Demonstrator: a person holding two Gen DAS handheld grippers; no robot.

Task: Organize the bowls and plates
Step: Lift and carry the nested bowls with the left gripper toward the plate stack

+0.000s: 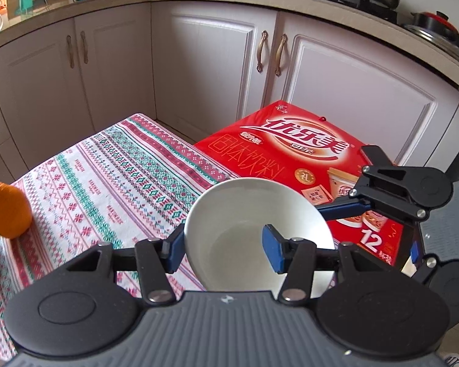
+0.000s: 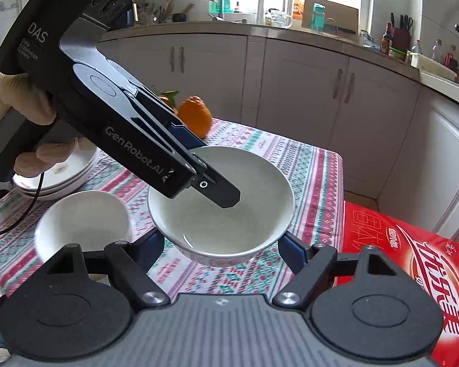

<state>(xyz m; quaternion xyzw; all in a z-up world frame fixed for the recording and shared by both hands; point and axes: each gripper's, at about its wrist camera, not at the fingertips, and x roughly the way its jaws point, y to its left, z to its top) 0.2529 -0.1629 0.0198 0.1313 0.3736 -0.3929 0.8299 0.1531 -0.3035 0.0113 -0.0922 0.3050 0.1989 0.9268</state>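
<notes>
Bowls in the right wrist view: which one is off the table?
The larger bowl, gripped by both tools above the cloth; the smaller bowl sits on the cloth beside it.

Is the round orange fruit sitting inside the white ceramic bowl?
No, the round orange fruit rests on the patterned tablecloth behind the white ceramic bowl.

Both grippers are matte black with a ribbed grey housing, round black discs at either side, silver pivot screws and blue finger pads (image 1: 274, 249). The left gripper (image 2: 229, 197) carries white "DAS" and "GenRobot.AI" lettering; a tan glove (image 2: 18, 98) and thin black cable (image 2: 30, 205) show.
</notes>
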